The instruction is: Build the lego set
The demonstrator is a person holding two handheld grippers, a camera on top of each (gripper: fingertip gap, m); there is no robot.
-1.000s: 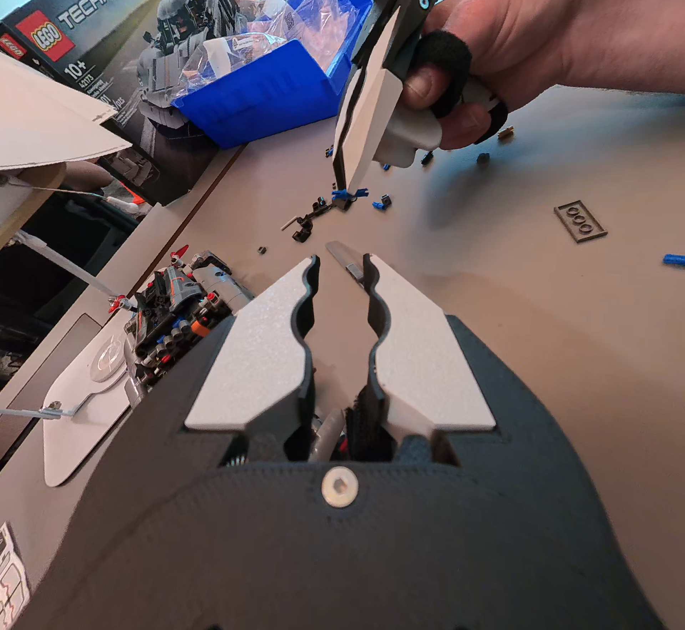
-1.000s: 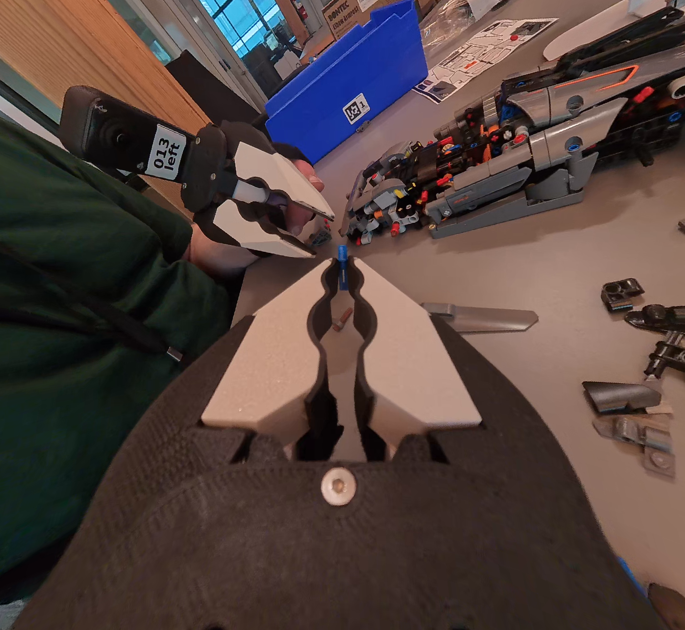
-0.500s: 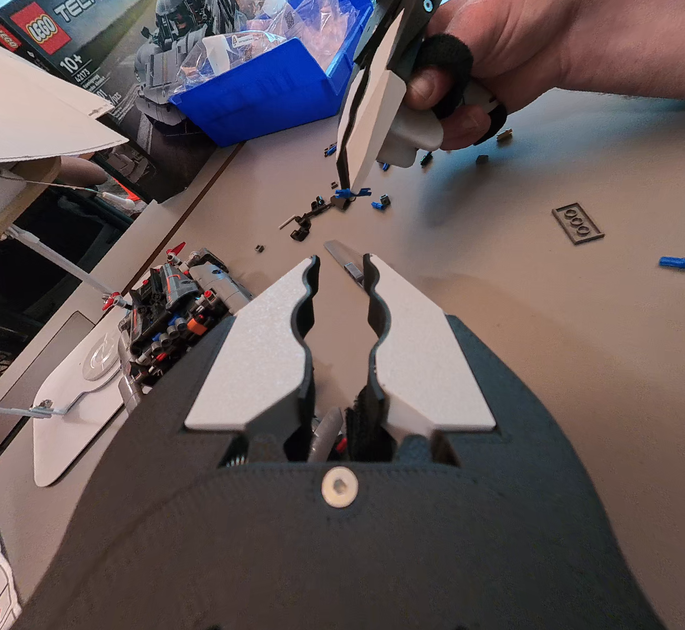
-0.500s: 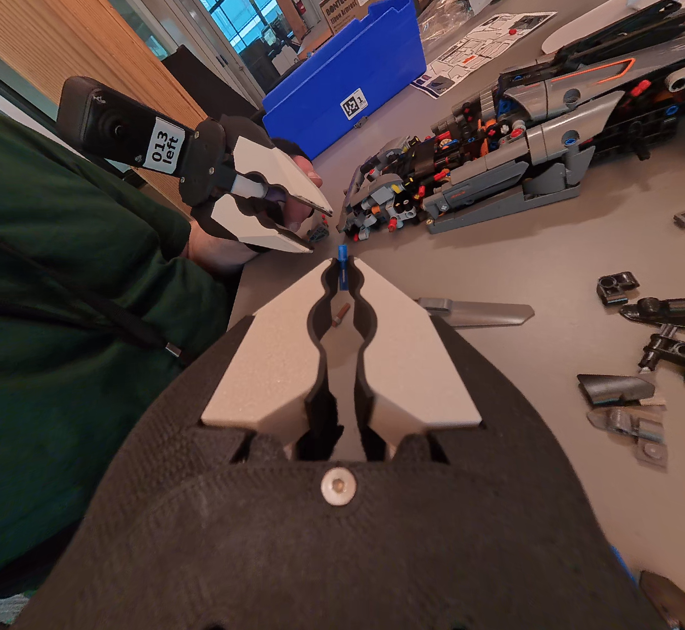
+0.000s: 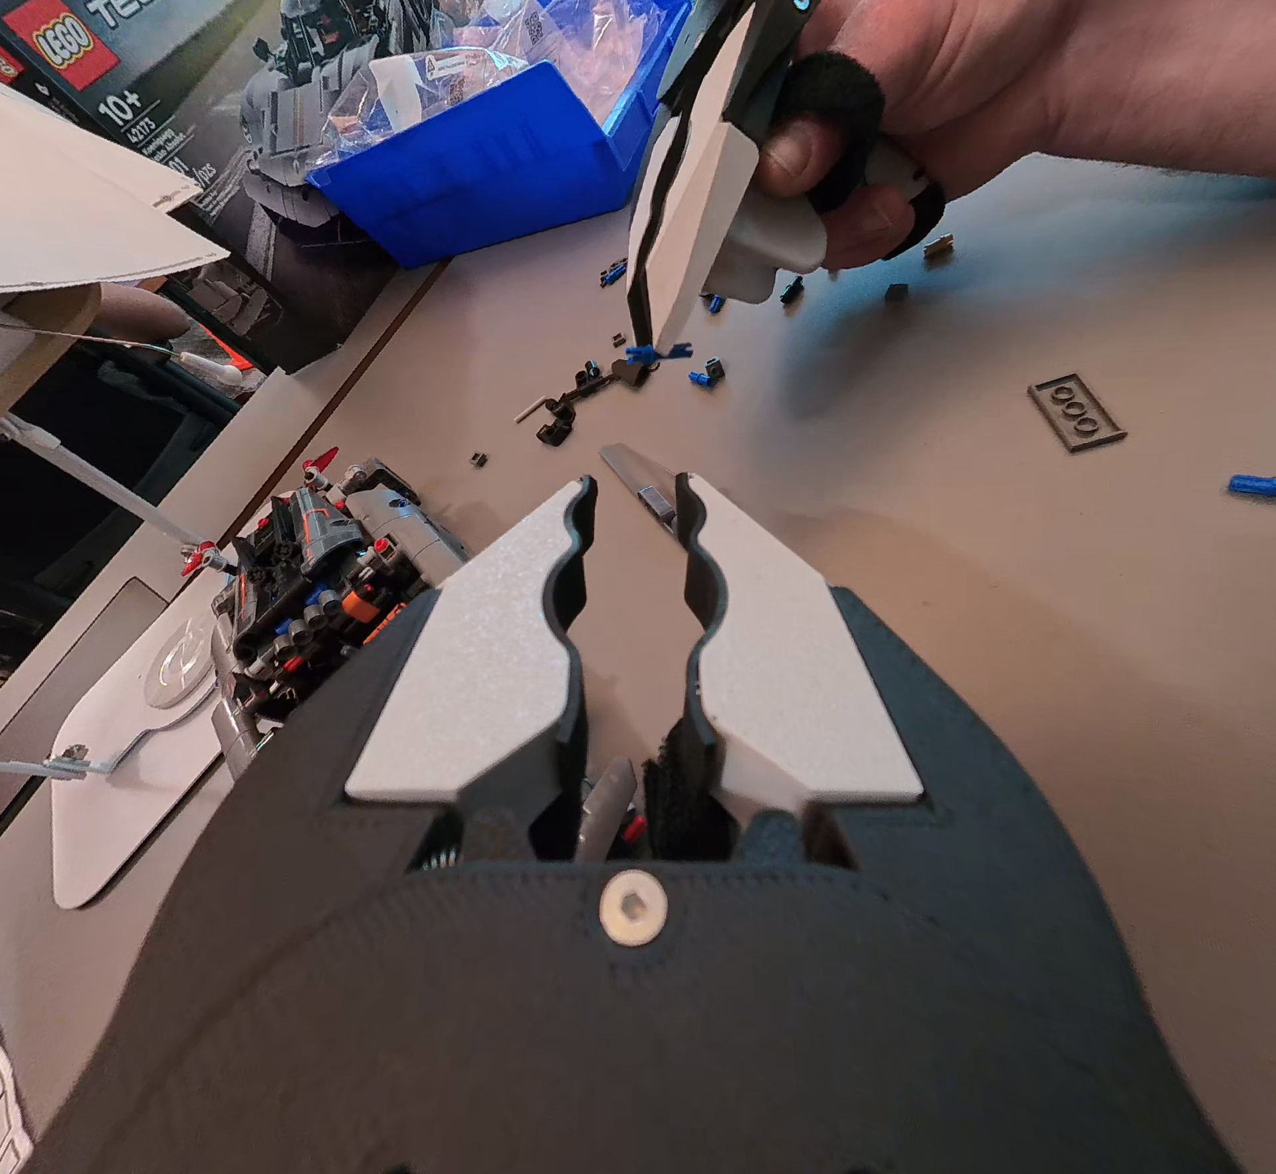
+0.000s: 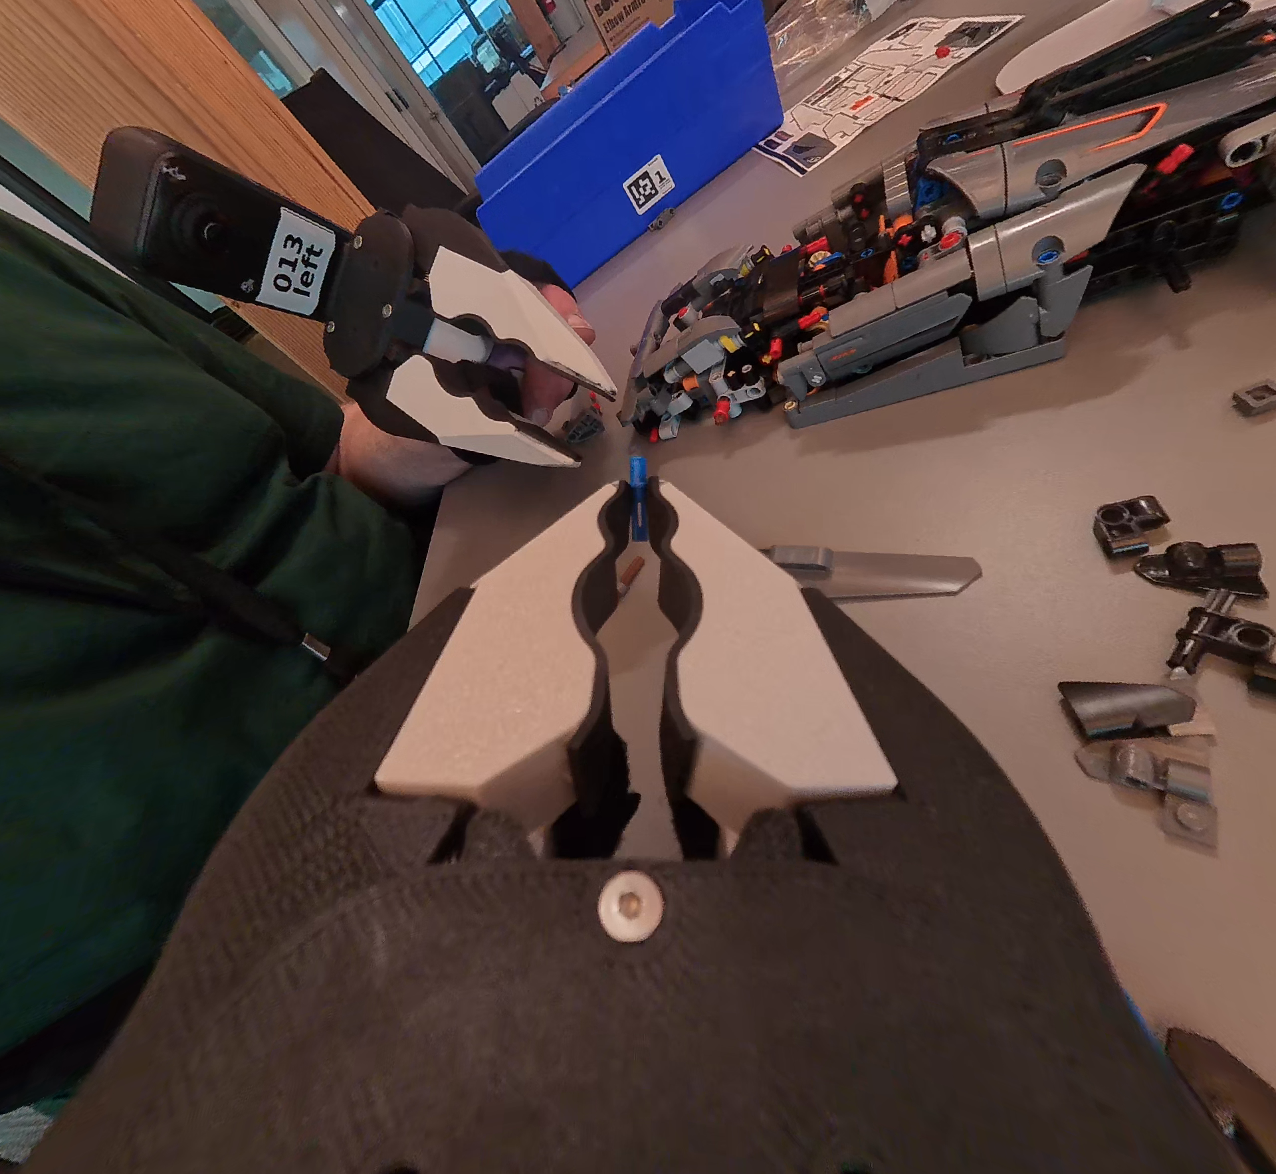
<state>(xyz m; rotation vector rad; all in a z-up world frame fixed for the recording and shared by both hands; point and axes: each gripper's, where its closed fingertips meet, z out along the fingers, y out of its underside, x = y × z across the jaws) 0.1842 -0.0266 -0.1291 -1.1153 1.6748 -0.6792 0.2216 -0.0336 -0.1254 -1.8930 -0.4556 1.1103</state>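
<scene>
My right gripper [image 6: 639, 485] is shut on a small blue pin [image 6: 639, 499] that sticks out past its fingertips. In the left wrist view the right gripper [image 5: 649, 340] points down at the table, with the blue pin [image 5: 656, 352] crosswise at its tips, just above loose black parts. My left gripper [image 5: 635, 485] is open and empty, low over the table. A flat grey blade piece [image 5: 639, 481] lies just beyond its tips. The left gripper [image 6: 594, 426] also shows open in the right wrist view, near the nose of the grey, black and orange car model [image 6: 967, 285].
A blue bin [image 5: 497, 154] with bags of parts and the set's box [image 5: 172, 36] stand at the back. A dark plate with three holes [image 5: 1077, 412], black parts [image 6: 1201, 588], a small brown pin [image 6: 632, 575] and an instruction sheet [image 6: 884, 78] lie on the table. Left tips to right tips: about 5 cm.
Little has changed. Both grippers have shifted only slightly. The right gripper keeps the blue pin and the left gripper stays open.
</scene>
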